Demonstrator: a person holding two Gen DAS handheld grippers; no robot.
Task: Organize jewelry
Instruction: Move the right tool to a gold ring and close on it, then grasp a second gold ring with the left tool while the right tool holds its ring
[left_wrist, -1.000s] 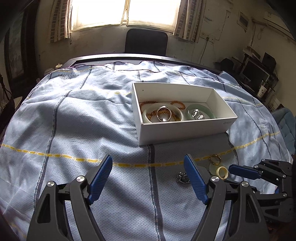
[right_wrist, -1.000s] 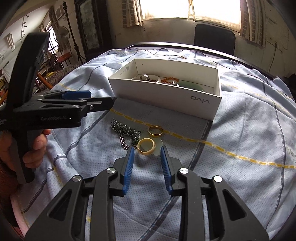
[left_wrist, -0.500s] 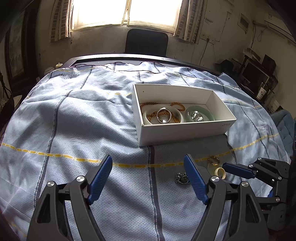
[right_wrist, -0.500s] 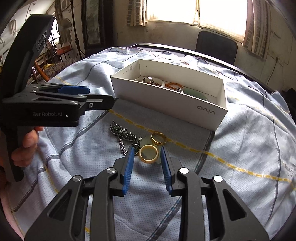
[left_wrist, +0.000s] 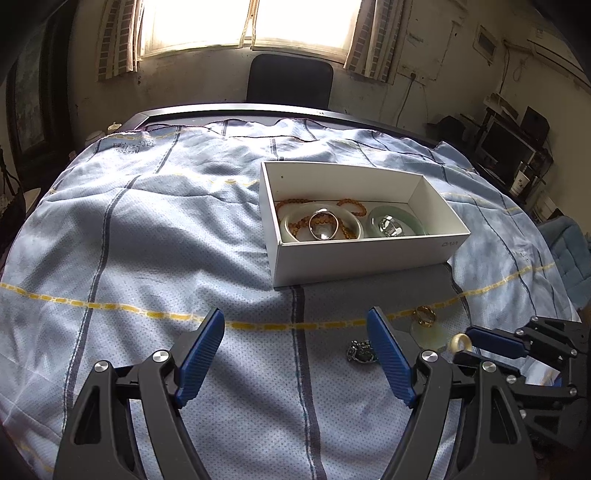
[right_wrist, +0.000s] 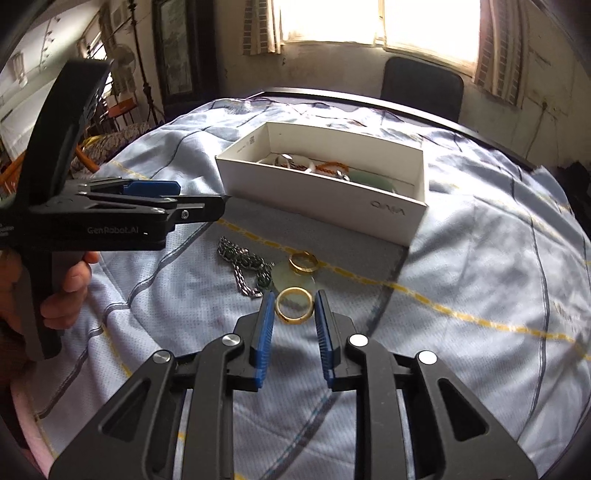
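- My right gripper (right_wrist: 294, 308) is closed to a narrow gap around one yellow ring (right_wrist: 294, 305); whether the pads touch it, I cannot tell.
- My left gripper (left_wrist: 295, 345) is wide open, holding nothing.
- One gold ring (right_wrist: 303, 261), one pale disc (right_wrist: 286, 277) and one chain (right_wrist: 242, 266) lie on the counter near one white box (right_wrist: 325, 192).

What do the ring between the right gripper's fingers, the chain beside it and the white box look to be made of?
Ring: yellow, glossy, with an amber tint; gold-toned metal or resin, cannot tell which. Chain: dark silvery metal links with glinting highlights, possibly set with dark stones. White box: matte cardboard, thin folded walls, printed logo. The right gripper straddles the ring.
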